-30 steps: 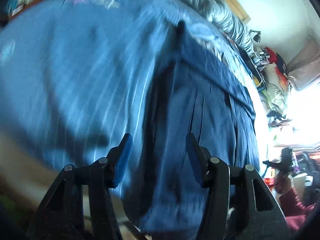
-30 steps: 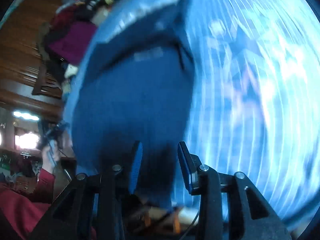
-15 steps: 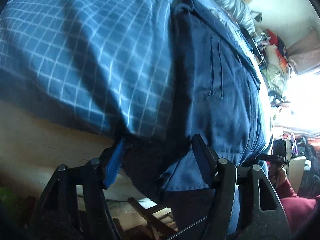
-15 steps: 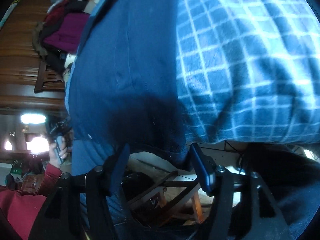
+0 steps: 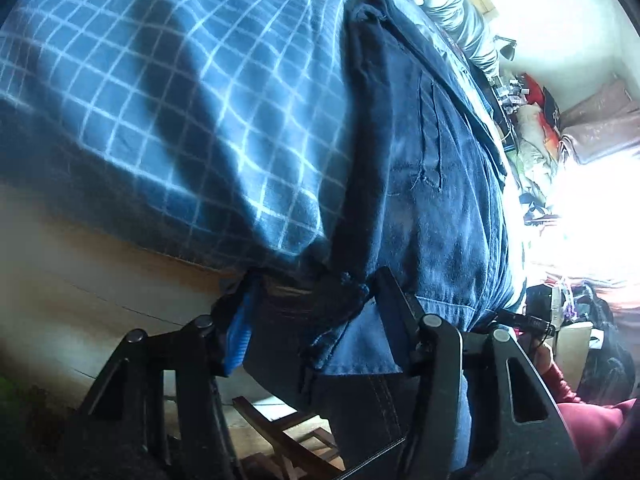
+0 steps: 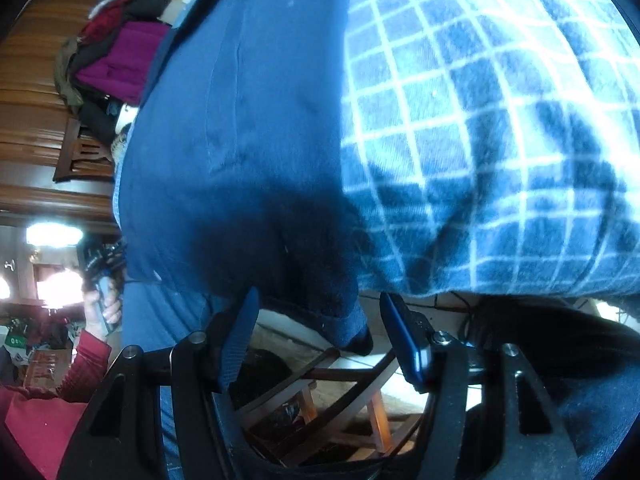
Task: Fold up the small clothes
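**Navy garment at the near edge of the bed, one corner in front of each gripper**

Navy cloth, a small garment (image 5: 432, 184), lies spread on a blue checked blanket (image 5: 168, 112) that covers the bed. Its long axis runs away from both cameras, from the near edge of the bed toward the far end. Its near hem hangs just over that edge.

Left gripper (image 5: 316, 312): the jaws stand wide apart, one on each side of the garment's near left corner. Cloth fills the gap, but neither finger appears to press it, so nothing is gripped.

Right gripper (image 6: 320, 334): the jaws are likewise wide open. The near right corner of the garment (image 6: 240, 128) droops into the gap just beyond the fingertips, apparently untouched.

Both corners lie straight ahead of their grippers and about equally close; neither arm has the advantage. The coming move probably calls for closing on both corners together, then carrying the hem along the long axis toward the far end.
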Action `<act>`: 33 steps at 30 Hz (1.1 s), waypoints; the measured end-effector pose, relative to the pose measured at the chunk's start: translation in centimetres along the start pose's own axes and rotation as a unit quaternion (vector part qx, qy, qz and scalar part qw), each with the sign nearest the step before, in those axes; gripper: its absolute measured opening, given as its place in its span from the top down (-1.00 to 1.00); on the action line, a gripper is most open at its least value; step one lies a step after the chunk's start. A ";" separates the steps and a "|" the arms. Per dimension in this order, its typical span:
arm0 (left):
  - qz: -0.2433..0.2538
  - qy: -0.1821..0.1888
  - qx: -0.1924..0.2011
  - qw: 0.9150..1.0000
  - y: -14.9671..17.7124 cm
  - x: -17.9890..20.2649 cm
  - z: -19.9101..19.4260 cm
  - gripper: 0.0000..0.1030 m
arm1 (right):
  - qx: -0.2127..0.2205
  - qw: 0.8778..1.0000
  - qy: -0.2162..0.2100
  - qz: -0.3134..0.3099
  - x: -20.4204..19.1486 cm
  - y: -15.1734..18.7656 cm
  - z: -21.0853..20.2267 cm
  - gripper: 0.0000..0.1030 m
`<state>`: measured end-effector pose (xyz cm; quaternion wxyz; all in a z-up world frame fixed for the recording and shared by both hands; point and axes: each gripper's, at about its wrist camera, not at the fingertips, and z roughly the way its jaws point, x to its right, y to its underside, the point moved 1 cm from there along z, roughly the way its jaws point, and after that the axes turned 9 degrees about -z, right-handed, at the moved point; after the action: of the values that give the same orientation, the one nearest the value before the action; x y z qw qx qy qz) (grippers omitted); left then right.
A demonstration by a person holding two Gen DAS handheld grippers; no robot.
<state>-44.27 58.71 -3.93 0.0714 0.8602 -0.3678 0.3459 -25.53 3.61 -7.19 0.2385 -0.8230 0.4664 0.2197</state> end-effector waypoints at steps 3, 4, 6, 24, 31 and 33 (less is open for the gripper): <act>0.013 0.024 -0.011 1.000 0.2 0.7 -0.2 0.76 | -0.015 1.000 -0.019 -0.003 -0.5 0.2 0.9 -0.03; 0.011 0.019 -0.005 1.000 0.2 1.2 -0.6 0.76 | -0.028 0.999 -0.020 -0.007 -1.1 0.3 0.9 0.27; 0.007 0.047 -0.001 0.999 0.7 2.0 -1.9 0.78 | -0.014 0.999 -0.046 -0.018 -2.3 0.8 -0.6 0.74; -0.025 0.244 0.169 0.954 -23.2 17.6 -7.0 0.77 | 0.255 0.949 -0.183 -0.028 -7.2 -23.7 -18.4 0.78; -0.077 0.149 0.155 0.974 -32.9 16.1 4.2 0.68 | 0.203 0.970 -0.131 0.003 0.5 -39.1 -13.4 0.74; -0.115 0.096 0.131 0.980 -34.9 13.9 8.6 0.47 | 0.178 0.980 -0.092 0.013 3.0 -41.8 -10.5 0.56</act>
<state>-8.99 72.49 3.22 0.0322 0.8616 -0.2091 0.4614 13.86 14.20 7.23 0.4205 -0.7373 0.4848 0.2109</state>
